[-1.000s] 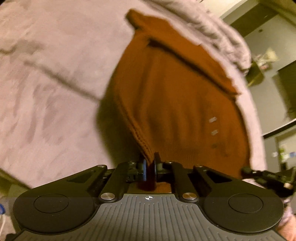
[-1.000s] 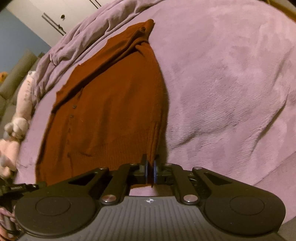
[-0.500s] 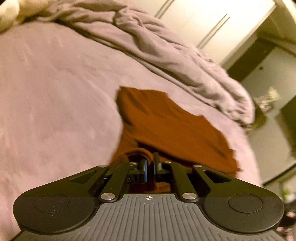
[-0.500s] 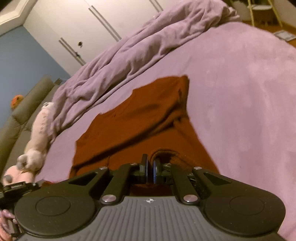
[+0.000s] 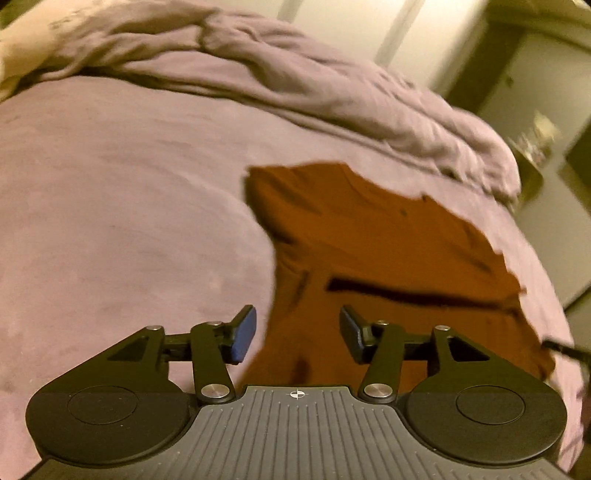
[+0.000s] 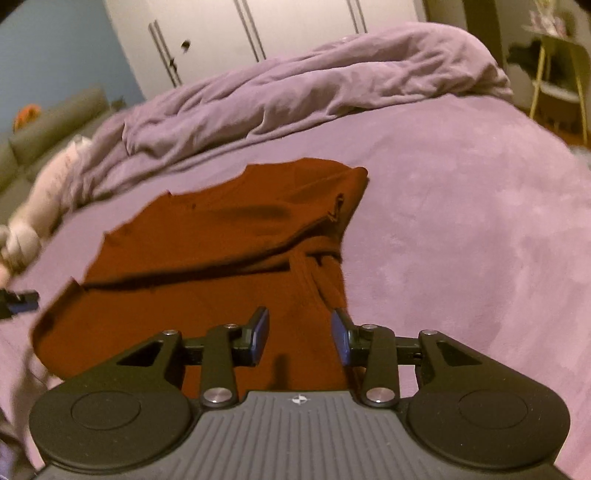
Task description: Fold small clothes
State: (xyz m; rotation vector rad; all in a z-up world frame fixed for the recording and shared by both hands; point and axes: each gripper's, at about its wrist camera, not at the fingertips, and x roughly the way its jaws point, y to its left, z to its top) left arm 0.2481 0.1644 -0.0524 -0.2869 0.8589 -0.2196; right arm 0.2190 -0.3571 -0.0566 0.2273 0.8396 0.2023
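Note:
A small rust-brown knit cardigan (image 5: 384, 251) lies folded over on the purple bed cover (image 5: 129, 206); its lower half is doubled up over the upper half. My left gripper (image 5: 297, 334) hovers over the garment's near left edge, jaws opening, pads clear of the cloth. In the right wrist view the same cardigan (image 6: 221, 251) spreads ahead. My right gripper (image 6: 300, 336) hangs over its near right edge, jaws opening, nothing pinched. The left gripper's tip (image 6: 18, 301) shows at the far left there.
A crumpled purple duvet (image 6: 295, 88) is heaped along the far side of the bed. A pale stuffed toy (image 6: 40, 199) lies at the left. White wardrobe doors (image 6: 258, 33) and a chair (image 6: 557, 74) stand beyond the bed.
Both grippers carried the cardigan's hem forward over its top half, then let go. Their jaws went from shut on the cloth to apart, and the folded garment now lies flat.

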